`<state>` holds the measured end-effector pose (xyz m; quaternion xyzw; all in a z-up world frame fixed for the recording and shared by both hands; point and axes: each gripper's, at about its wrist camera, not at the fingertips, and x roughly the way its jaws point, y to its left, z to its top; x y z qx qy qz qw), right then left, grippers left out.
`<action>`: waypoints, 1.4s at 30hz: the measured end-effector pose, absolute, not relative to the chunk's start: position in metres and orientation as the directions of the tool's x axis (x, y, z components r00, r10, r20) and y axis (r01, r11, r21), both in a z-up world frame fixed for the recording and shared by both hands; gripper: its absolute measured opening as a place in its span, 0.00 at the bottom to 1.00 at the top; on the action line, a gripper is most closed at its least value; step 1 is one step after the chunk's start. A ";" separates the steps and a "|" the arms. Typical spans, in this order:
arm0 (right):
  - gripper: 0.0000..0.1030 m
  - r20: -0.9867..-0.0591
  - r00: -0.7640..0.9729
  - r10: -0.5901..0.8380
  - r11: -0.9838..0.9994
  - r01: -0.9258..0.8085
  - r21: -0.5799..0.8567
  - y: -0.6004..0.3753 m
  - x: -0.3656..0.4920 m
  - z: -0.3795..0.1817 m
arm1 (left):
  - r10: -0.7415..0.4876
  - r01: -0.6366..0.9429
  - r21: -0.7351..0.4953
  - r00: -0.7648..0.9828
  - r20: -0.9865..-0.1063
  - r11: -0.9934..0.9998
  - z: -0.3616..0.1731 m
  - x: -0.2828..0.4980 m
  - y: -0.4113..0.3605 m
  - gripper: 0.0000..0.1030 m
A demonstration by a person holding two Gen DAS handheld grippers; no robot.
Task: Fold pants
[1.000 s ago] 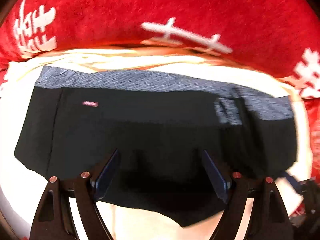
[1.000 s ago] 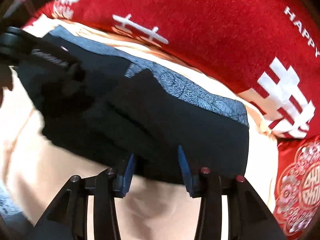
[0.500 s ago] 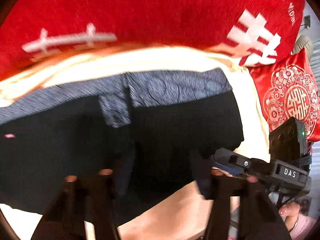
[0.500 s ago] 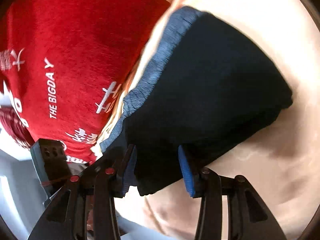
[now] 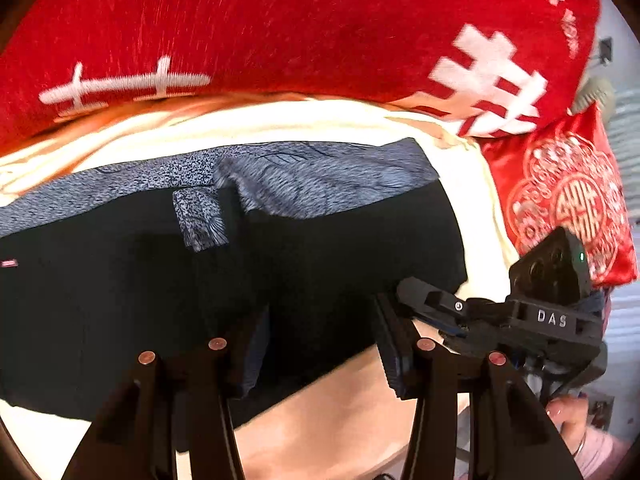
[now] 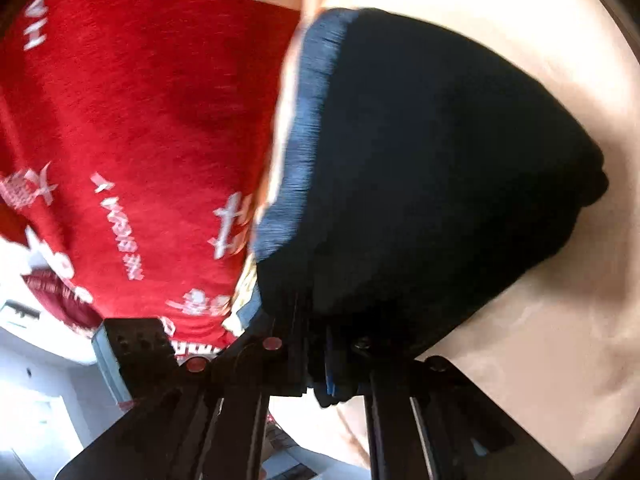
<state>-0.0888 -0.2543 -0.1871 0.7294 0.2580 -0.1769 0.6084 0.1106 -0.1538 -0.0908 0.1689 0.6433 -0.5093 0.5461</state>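
Since a second ago my right gripper has swung round to the end of the pants and pinched down; before that it was hovering open over the near edge, now the jaws are clamped narrow on a bunch of black fabric right at the tips. My left gripper has slid along toward that same end too, and it's wide open, fingers straddling the near hem without gripping anything.

The pants are lying on the cream sheet, long axis running left-right across my left view, grey patterned waistband along the far side next to the red cushion. The smaller red pillow sits off past the right end.

What matters next, I reckon: the right one owns the right-hand end, and the free length of the pants stretches away from it toward the left. So the fold would go along that long axis, right end carried over toward the left. The left gripper is nearer the middle and sits just beside the right one's body, so it probably needs to pin or grab before anything lifts. The right view's blurry, so I can't tell how many layers I've caught.
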 end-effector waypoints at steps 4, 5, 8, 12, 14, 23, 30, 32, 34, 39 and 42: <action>0.06 -0.582 0.789 0.196 -0.117 0.608 0.785 -0.244 -0.090 -0.185 | -0.274 0.796 -0.388 -0.287 -0.918 0.464 -0.104 0.105 -0.141 0.49; 0.06 -0.590 0.781 0.205 -0.123 0.618 0.776 -0.241 -0.090 -0.189 | -0.258 0.792 -0.370 -0.275 -0.926 0.485 -0.111 0.106 -0.138 0.49; 0.05 -0.635 0.735 0.237 -0.116 0.670 0.733 -0.233 -0.087 -0.211 | -0.225 0.771 -0.333 -0.249 -0.942 0.542 -0.127 0.110 -0.132 0.50; 0.06 -0.672 0.690 0.270 -0.027 0.703 0.711 -0.236 -0.080 -0.209 | -0.241 0.775 -0.298 -0.193 -0.951 0.557 -0.119 0.112 -0.126 0.64; 0.11 -0.676 0.671 0.304 0.036 0.701 0.712 -0.240 -0.077 -0.196 | -0.238 0.793 -0.272 -0.165 -0.957 0.545 -0.109 0.110 -0.127 0.64; 0.55 -0.743 0.648 0.167 0.334 0.672 0.661 -0.301 -0.101 -0.107 | -0.307 0.826 -0.241 -0.087 -0.948 0.510 -0.065 0.114 -0.158 0.64; 0.55 -0.775 0.615 0.144 0.286 0.724 0.627 -0.385 -0.106 -0.153 | -0.313 0.844 -0.256 -0.110 -0.943 0.472 -0.088 0.093 -0.213 0.64; 0.55 -0.744 0.645 0.178 0.257 0.699 0.667 -0.396 -0.097 -0.169 | -0.293 0.843 -0.243 -0.108 -0.950 0.480 -0.101 0.090 -0.221 0.64; 0.55 -0.692 0.681 0.241 0.188 0.667 0.721 -0.405 -0.089 -0.192 | -0.278 0.831 -0.249 -0.119 -0.953 0.498 -0.114 0.090 -0.222 0.64; 0.41 -0.654 0.684 0.324 0.051 0.677 0.734 -0.411 -0.093 -0.226 | -0.247 0.831 -0.247 -0.137 -0.959 0.498 -0.126 0.086 -0.211 0.64; 0.37 -0.645 0.697 0.314 0.076 0.659 0.748 -0.404 -0.098 -0.207 | -0.227 0.842 -0.248 -0.154 -0.962 0.479 -0.129 0.081 -0.206 0.64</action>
